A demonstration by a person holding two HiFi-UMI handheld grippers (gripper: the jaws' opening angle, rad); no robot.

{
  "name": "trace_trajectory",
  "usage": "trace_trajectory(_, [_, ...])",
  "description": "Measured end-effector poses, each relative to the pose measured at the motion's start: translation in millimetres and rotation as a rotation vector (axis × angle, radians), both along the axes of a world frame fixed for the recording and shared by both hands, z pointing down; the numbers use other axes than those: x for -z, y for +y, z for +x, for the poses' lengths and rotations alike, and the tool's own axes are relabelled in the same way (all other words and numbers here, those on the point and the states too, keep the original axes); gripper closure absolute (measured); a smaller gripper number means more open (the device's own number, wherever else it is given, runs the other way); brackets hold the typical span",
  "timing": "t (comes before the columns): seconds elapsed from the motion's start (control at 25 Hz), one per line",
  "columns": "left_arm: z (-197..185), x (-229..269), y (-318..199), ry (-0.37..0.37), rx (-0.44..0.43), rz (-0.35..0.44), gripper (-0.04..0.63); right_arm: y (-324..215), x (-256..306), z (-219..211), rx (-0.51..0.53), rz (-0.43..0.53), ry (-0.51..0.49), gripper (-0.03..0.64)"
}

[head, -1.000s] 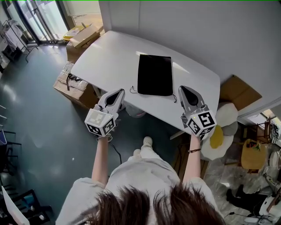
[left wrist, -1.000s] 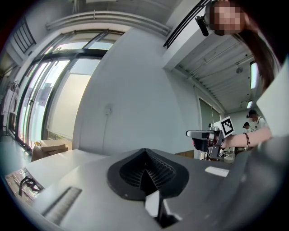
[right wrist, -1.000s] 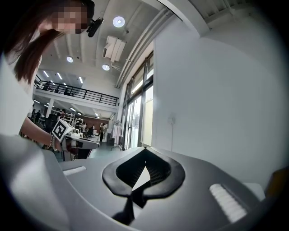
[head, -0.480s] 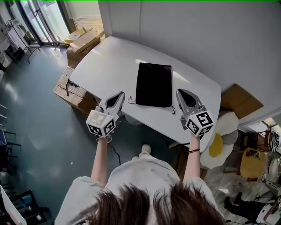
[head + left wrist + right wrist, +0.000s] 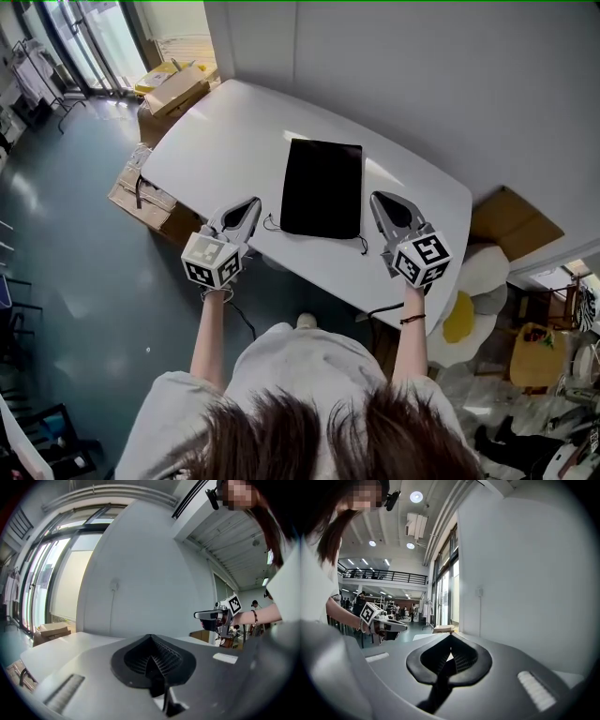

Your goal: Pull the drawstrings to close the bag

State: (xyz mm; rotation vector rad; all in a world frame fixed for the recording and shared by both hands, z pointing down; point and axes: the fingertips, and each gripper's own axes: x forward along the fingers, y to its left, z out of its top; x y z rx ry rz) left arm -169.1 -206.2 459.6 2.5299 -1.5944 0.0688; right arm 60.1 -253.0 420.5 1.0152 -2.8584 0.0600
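Left gripper (image 5: 250, 202) and right gripper (image 5: 379, 199) closed, empty.
Hovering at the near edge of the table (image 5: 216, 141), flanking the black bag (image 5: 322, 187) lying flat, seemingly lining up for its loose drawstrings (image 5: 270, 225).

White table (image 5: 216, 141), black drawstring bag (image 5: 322, 187) lying flat

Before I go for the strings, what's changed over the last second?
The left tongs and right tongs edged forward; their tips now flank the near end of the black bag. Nothing grabbed or released. Unchanged: both shut and empty, bag flat on the white table, drawstrings loose.
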Motion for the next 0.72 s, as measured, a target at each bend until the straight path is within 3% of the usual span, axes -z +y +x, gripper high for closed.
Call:
trace_trajectory(0.2, [-1,-13,-8,-0.025,-0.026,-0.036,0.601,-7,-15,-1,-0.009,-0.026,0.029,0.603])
trace_trajectory(0.4, [-4,-22,-21,-0.045,-0.066,-0.07,0.601,-18,-30,9,-0.121,-0.012,0.193,0.603])
trace_trajectory(0.72, [11,-72,-34,-0.154,-0.201,-0.206,0.601,-21,-82,17,-0.126,-0.109,0.358,0.604])
